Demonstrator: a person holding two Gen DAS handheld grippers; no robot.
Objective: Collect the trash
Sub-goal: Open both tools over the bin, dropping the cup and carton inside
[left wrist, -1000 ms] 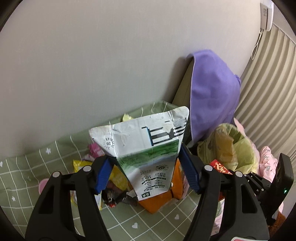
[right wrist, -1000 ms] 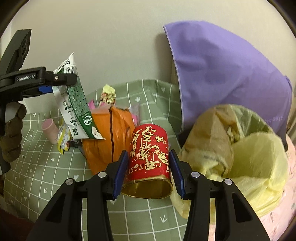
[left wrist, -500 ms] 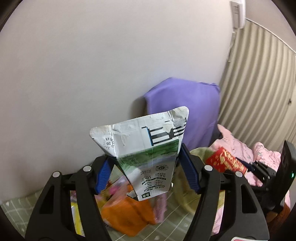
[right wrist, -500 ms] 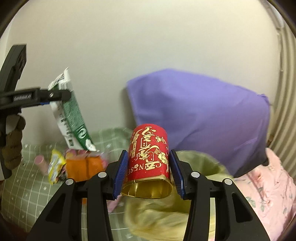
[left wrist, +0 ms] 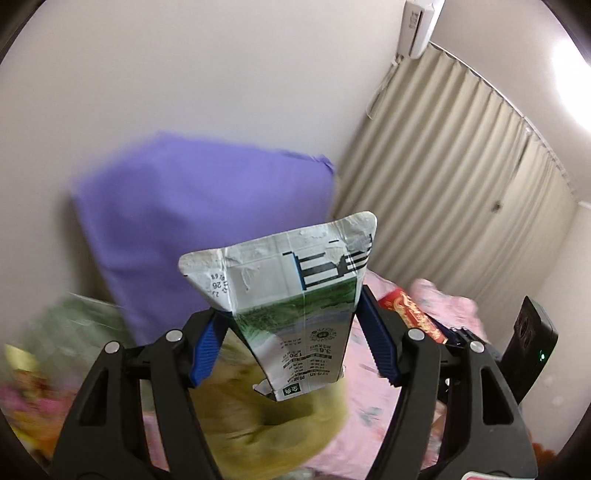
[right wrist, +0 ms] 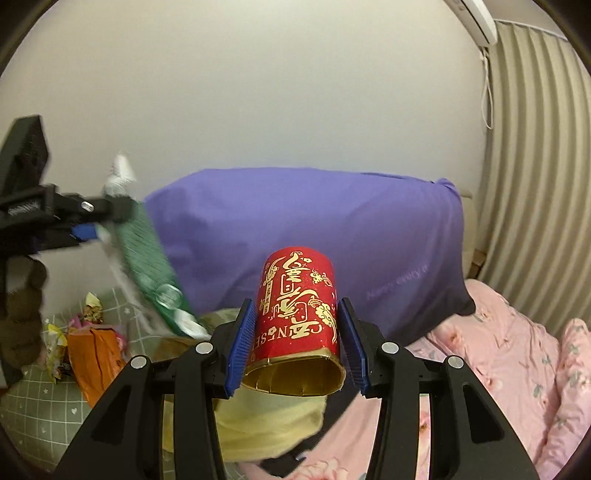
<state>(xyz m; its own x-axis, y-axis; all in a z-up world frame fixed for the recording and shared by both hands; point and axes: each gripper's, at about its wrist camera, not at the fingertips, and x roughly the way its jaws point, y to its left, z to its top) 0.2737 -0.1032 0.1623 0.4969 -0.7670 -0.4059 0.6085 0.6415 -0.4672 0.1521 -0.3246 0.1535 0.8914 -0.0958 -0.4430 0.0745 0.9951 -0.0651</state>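
A plain pale wall (right wrist: pixel 258 110) closes the back of the scene, matte and unmarked. At the right side hangs a ribbed beige curtain (left wrist: pixel 461 184) in soft vertical folds, with a white wall unit (left wrist: pixel 419 26) and its cord above it. A large purple pillow (right wrist: pixel 314 229), smooth cloth with rounded corners, leans against the wall at the head of the bed. Below it lies pink floral bedding (right wrist: pixel 517 350), rumpled, on the right side of the bed; a green checked sheet (right wrist: pixel 40 402) covers the left side.

A yellow plastic bag (right wrist: pixel 266 424), thin and crumpled, sits on the bed in front of the pillow, directly beneath both grippers. At the left edge of the bed lies a heap of litter: an orange wrapper (right wrist: pixel 92 354) and small bright packets (right wrist: pixel 55 343), creased and glossy.

The left gripper (left wrist: pixel 291 332) clamps a flattened milk carton (left wrist: pixel 295 295), white and green printed card, creased, its wide end uppermost, held in the air in front of the pillow. The right gripper (right wrist: pixel 297 347) clamps a red paper tube (right wrist: pixel 299 314) with gold lettering and a gold-lined open mouth, squashed slightly oval, held above the yellow bag. A gloved hand (right wrist: pixel 22 317) grips the left tool's handle.
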